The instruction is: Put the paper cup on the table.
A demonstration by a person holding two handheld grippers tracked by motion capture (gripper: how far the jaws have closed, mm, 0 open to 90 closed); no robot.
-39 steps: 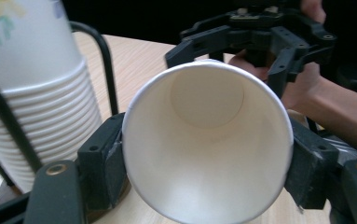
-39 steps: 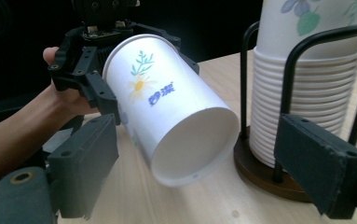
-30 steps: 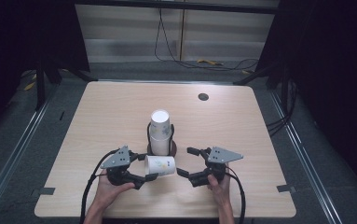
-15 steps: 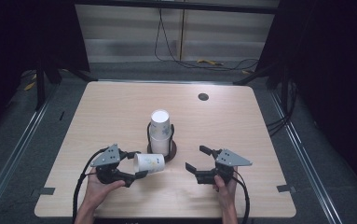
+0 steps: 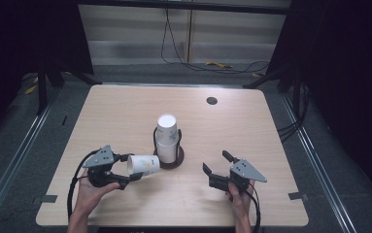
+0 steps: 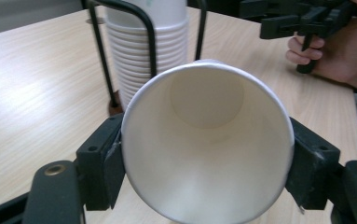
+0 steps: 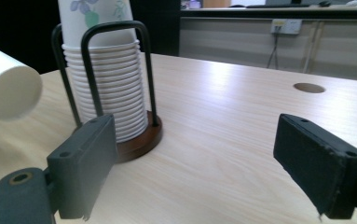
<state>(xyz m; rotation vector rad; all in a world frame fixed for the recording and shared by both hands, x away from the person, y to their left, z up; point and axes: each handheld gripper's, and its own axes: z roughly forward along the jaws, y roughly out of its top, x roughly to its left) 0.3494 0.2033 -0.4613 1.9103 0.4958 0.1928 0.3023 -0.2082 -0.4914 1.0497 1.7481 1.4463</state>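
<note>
The left gripper (image 5: 129,175) clamps a paper cup (image 5: 143,164) lying sideways, both jaws pressed on its rim, just left of the stack (image 5: 167,137) of nested cups in the wire holder (image 5: 169,158) near the table's middle. The right gripper (image 5: 216,171) is spread wide with nothing between its jaws, to the right of the holder and apart from it. Farther back on the table (image 5: 125,111) sits 1 round hole (image 5: 211,101); cables (image 5: 222,65) lie on the floor beyond. In the left gripper view the cup (image 6: 207,140) faces the camera mouth-first, showing its bare white inside, and it blocks most of the stack (image 6: 146,51) behind; the other hand (image 6: 332,56) appears at top right. In the right gripper view the cup's base (image 7: 8,91) juts in at the left, beside the holder's dark base (image 7: 136,140) and black wire loops, and the printed pattern atop the stack (image 7: 104,60) is plain.
</note>
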